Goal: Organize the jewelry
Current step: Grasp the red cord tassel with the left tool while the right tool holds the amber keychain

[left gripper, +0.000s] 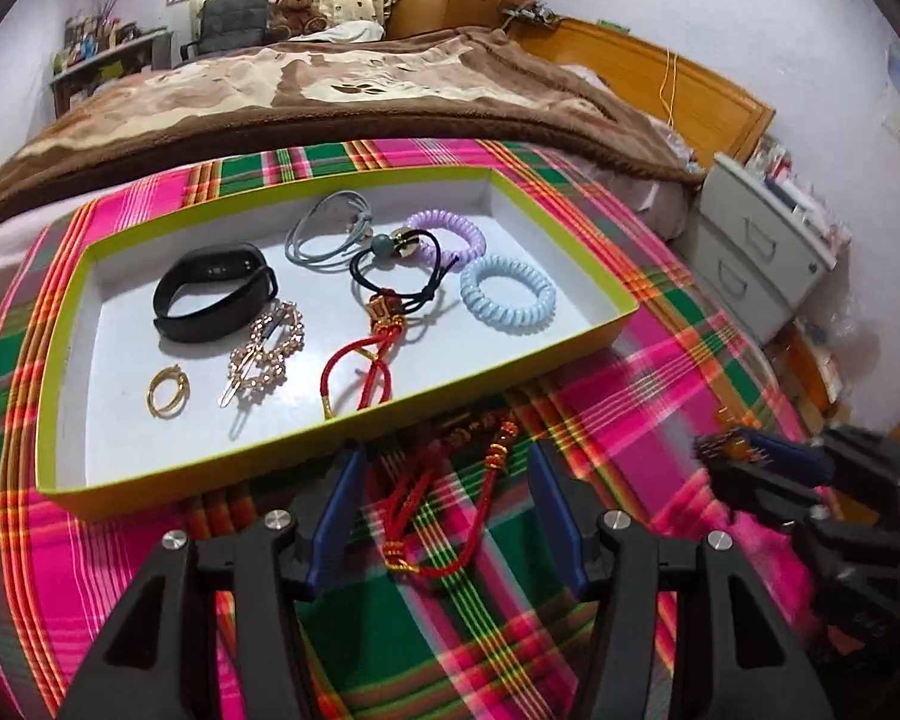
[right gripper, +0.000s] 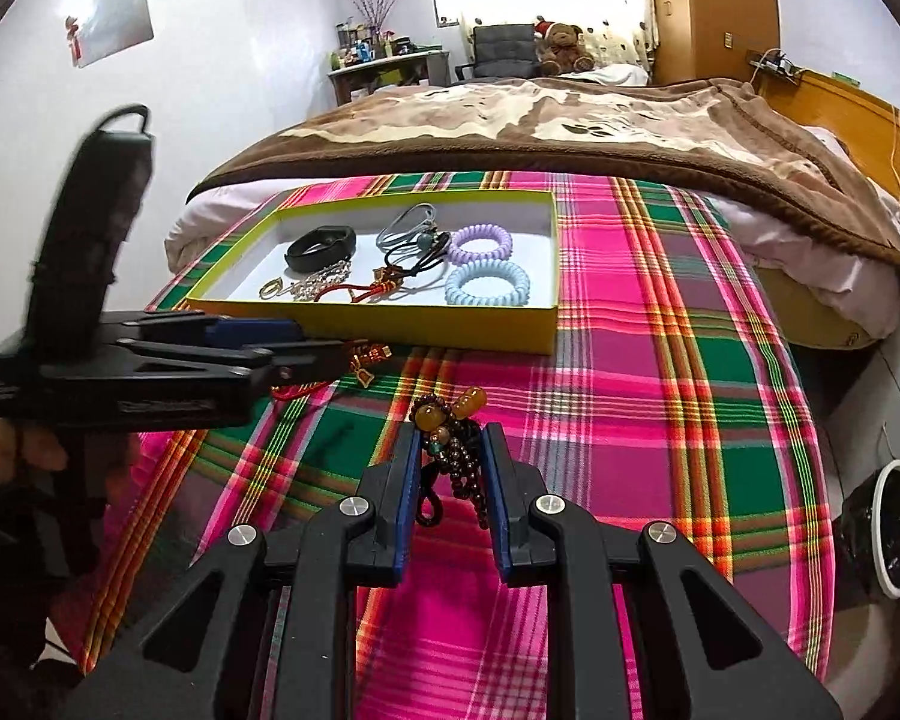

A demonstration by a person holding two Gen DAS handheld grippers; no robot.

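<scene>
Right tongs (right gripper: 450,438): clamped on dark brown bead bracelet w/ amber beads (right gripper: 459,420), lifted clear of plaid cloth (right gripper: 630,360).
Left tongs (left gripper: 444,462): jaws spread wide, nothing gripped; red cord charm w/ gold fittings (left gripper: 432,516) lies on the cloth between them, just short of the tray.
Person's hand (right gripper: 12,444): on left tool's handle.
Lime-edged tray (left gripper: 354,426), on cloth atop bed: gold ring (left gripper: 167,393), rhinestone hair clip (left gripper: 264,354), red cord bracelet (left gripper: 360,366), black fitness band (left gripper: 213,291), black hair tie (left gripper: 396,282), grey hair tie (left gripper: 327,228), blue coil tie (left gripper: 506,293), purple coil tie (left gripper: 447,234).
Beyond: brown blanket (left gripper: 342,96).
</scene>
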